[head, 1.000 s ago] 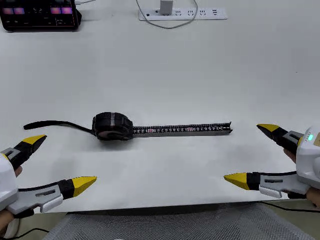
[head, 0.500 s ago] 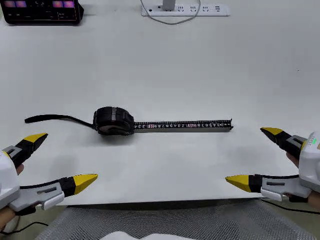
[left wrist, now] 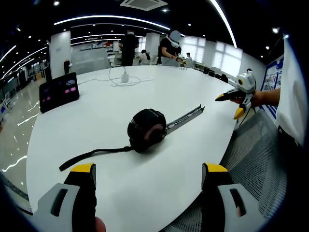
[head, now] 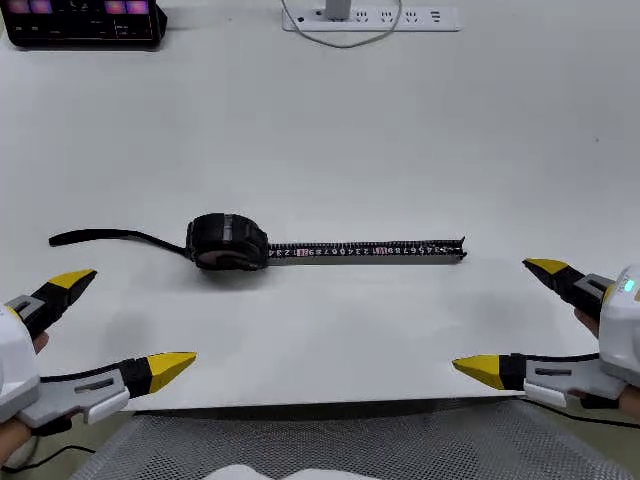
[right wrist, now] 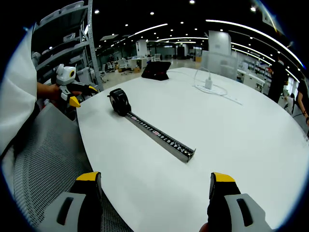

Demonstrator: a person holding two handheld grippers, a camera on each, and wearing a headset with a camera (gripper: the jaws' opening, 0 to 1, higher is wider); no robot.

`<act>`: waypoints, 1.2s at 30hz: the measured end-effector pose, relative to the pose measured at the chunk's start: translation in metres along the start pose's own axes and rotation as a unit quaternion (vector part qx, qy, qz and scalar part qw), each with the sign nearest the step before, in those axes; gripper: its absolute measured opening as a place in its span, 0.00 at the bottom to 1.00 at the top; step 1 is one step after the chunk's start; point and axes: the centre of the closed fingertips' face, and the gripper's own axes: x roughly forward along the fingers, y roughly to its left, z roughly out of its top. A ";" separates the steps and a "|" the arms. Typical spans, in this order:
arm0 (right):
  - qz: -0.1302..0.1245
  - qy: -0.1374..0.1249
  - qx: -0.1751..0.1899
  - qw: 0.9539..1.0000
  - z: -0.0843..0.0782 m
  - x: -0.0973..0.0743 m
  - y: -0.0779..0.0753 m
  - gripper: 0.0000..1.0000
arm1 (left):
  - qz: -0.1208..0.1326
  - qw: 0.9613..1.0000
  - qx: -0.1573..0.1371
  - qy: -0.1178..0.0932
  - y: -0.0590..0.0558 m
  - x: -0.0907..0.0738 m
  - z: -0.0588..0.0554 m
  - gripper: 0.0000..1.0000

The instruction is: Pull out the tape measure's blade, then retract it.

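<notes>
The tape [head: 226,242] is laid on the table [head: 400,130], blade [head: 365,249] drawn out flat rightward, so only retraction is judged left. The left gripper [head: 125,320] and right gripper [head: 505,316] are held wide open and empty at the near edge, flanking it for access

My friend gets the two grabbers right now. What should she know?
Grippers: the left gripper is open and empty, near the front edge of the table, apart from the tape measure. The right gripper is open and empty, near the front edge, short of the blade's tip.
Things: the tape measure lies mid-table, its black strap trailing left and its blade stretched out flat to the right.
Done: the blade is pulled out.
Left to do: retract the blade.
</notes>
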 end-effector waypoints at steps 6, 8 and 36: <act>-0.001 0.003 -0.003 1.000 -0.002 0.000 -0.002 0.92 | -0.001 1.000 0.001 0.002 -0.001 0.000 0.000 0.88; 0.000 0.003 -0.002 1.000 -0.002 -0.001 -0.002 0.92 | -0.001 1.000 0.000 0.002 -0.001 0.000 0.000 0.88; 0.002 0.002 -0.007 1.000 0.004 -0.004 -0.002 0.91 | -0.009 1.000 0.001 -0.009 -0.009 0.003 0.012 0.89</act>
